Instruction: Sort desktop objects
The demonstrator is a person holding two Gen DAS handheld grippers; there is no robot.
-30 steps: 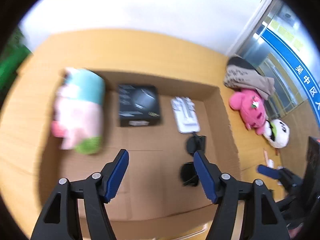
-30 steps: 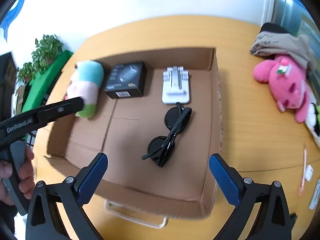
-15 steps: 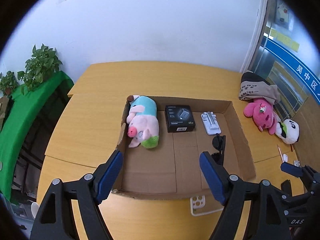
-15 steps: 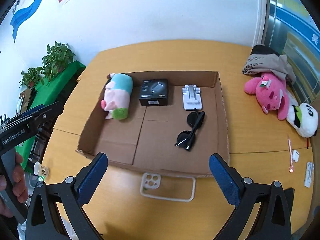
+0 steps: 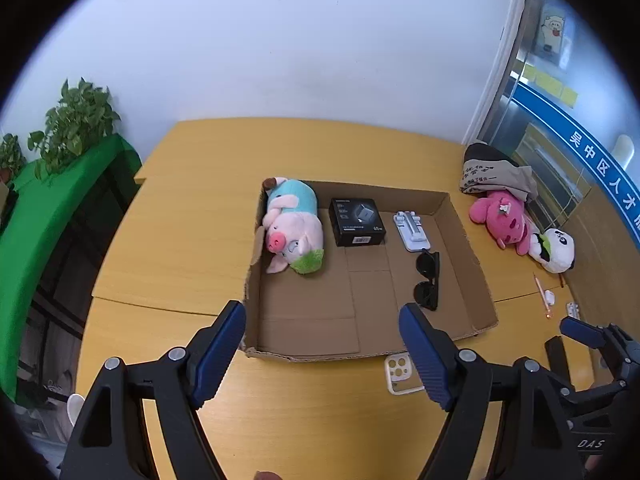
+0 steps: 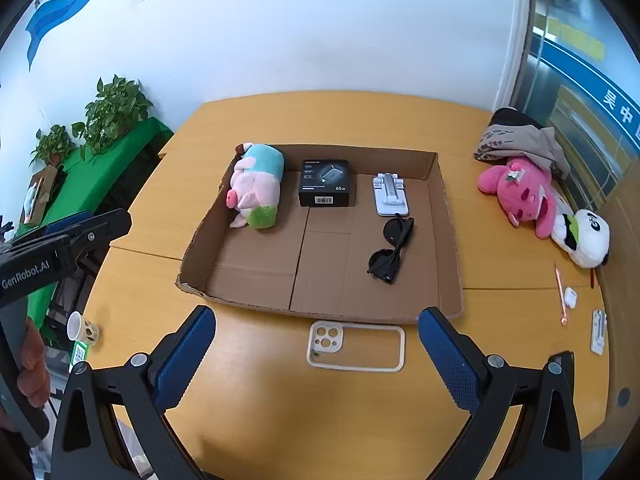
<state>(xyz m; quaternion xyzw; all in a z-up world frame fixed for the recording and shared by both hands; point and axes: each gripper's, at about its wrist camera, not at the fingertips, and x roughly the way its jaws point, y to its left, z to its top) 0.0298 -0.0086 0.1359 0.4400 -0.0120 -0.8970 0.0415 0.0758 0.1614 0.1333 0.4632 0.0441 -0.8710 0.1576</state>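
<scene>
A shallow cardboard box (image 6: 448, 240) (image 5: 468, 264) lies on the yellow table. Inside it are a pig plush (image 6: 258, 186) (image 5: 294, 226), a black charger box (image 6: 326, 182) (image 5: 357, 222), a white stand (image 6: 390, 196) (image 5: 411, 231) and black sunglasses (image 6: 392, 250) (image 5: 427, 280). A clear phone case (image 6: 356, 346) (image 5: 402, 374) lies on the table just in front of the box. My left gripper (image 5: 322, 354) hangs open over the box's near edge, nothing between its fingers. My right gripper (image 6: 316, 358) is open above the phone case, holding nothing.
A pink plush (image 6: 524, 194), a panda plush (image 6: 586, 238) and a beige bag (image 6: 520, 140) lie at the table's right. A pen (image 6: 560, 294) and small white items (image 6: 598, 332) sit near the right edge. A green shelf with plants (image 6: 112, 112) stands left.
Both grippers have pulled back and risen away from the box, so the whole box, table and phone case have come into view. Both stay open and hold nothing.
</scene>
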